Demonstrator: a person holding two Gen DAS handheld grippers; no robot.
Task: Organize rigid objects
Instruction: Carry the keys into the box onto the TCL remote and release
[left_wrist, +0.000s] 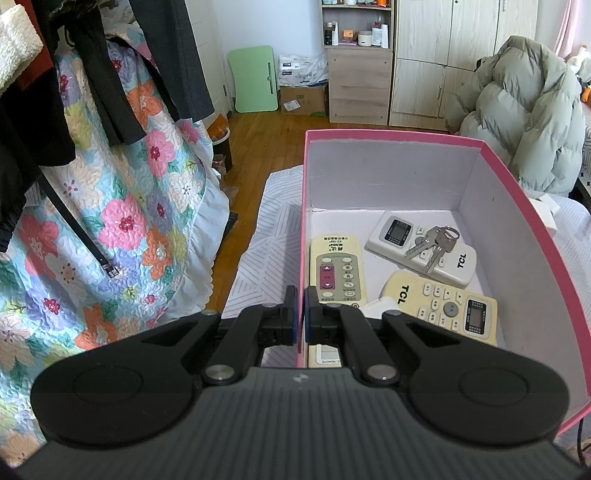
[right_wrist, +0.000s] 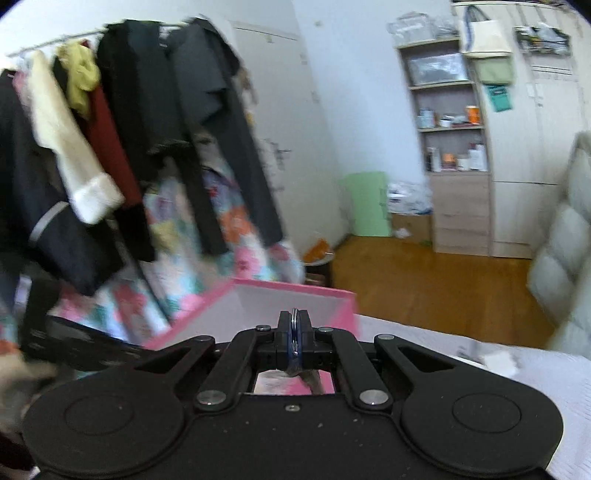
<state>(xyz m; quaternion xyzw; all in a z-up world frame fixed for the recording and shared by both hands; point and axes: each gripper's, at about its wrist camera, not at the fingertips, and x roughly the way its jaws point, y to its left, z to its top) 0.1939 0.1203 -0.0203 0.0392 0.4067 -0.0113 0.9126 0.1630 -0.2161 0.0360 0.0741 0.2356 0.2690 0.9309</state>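
Observation:
A pink box (left_wrist: 517, 192) with a white inside stands on the striped bed cover. In it lie a yellowed remote (left_wrist: 336, 273) with a purple button, a white TCL remote (left_wrist: 421, 247) with a bunch of keys (left_wrist: 434, 242) on top, and a yellowed TCL remote (left_wrist: 443, 302). My left gripper (left_wrist: 301, 295) is shut on the box's left wall. In the blurred right wrist view, my right gripper (right_wrist: 294, 317) is shut on a metal key ring (right_wrist: 294, 332), with something dark hanging beneath. It is held above the near side of the pink box (right_wrist: 295, 288).
Dark clothes (left_wrist: 110, 74) hang on a rack over a floral quilt (left_wrist: 122, 221) at the left. Beyond the bed are a wooden floor (left_wrist: 266, 147), a green board (left_wrist: 255, 79), a cardboard box (left_wrist: 303, 99) and a shelf cabinet (left_wrist: 358, 85). A grey puffer jacket (left_wrist: 528, 110) lies at the right.

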